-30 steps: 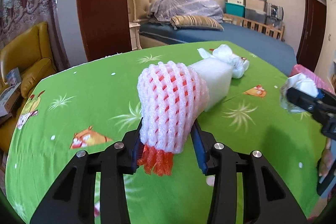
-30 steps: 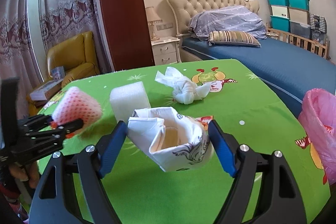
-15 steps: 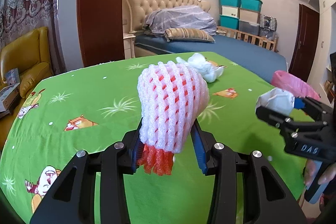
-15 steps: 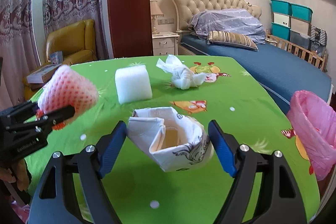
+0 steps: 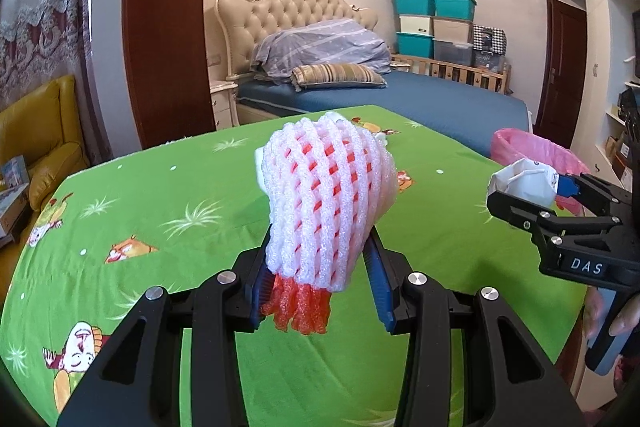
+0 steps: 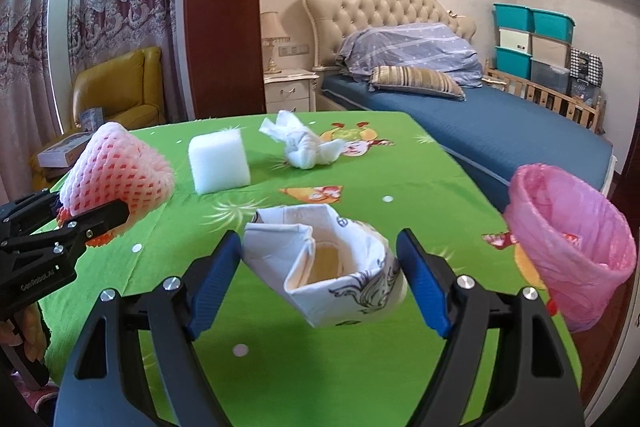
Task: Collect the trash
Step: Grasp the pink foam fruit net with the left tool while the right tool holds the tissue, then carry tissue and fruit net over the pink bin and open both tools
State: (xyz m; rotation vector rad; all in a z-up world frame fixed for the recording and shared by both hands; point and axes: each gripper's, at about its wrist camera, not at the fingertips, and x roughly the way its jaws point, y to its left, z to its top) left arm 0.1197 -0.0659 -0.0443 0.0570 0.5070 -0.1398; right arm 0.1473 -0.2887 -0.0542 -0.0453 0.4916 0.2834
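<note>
My left gripper (image 5: 318, 267) is shut on a pink-white foam fruit net (image 5: 324, 199) with red strands hanging below, held above the green tablecloth (image 5: 180, 195). In the right wrist view the net (image 6: 116, 167) and left gripper (image 6: 80, 215) appear at the left. My right gripper (image 6: 320, 247) is shut on a crumpled white paper cup (image 6: 324, 267), which also shows in the left wrist view (image 5: 524, 181). A pink-lined trash bin (image 6: 568, 239) stands off the table's right edge. On the table lie a white foam block (image 6: 219, 161) and a knotted white tissue (image 6: 304, 147).
A blue bed (image 6: 480, 131) stands behind the table, with stacked storage boxes (image 6: 532, 43) at the far right. A yellow armchair (image 6: 116, 95) and a nightstand (image 6: 288, 91) are at the back left. A hand (image 5: 624, 319) holds the right gripper's handle.
Both grippers have carried their loads to the right over the table. The pink bin has come into the left wrist view and grown larger in the right wrist view.
</note>
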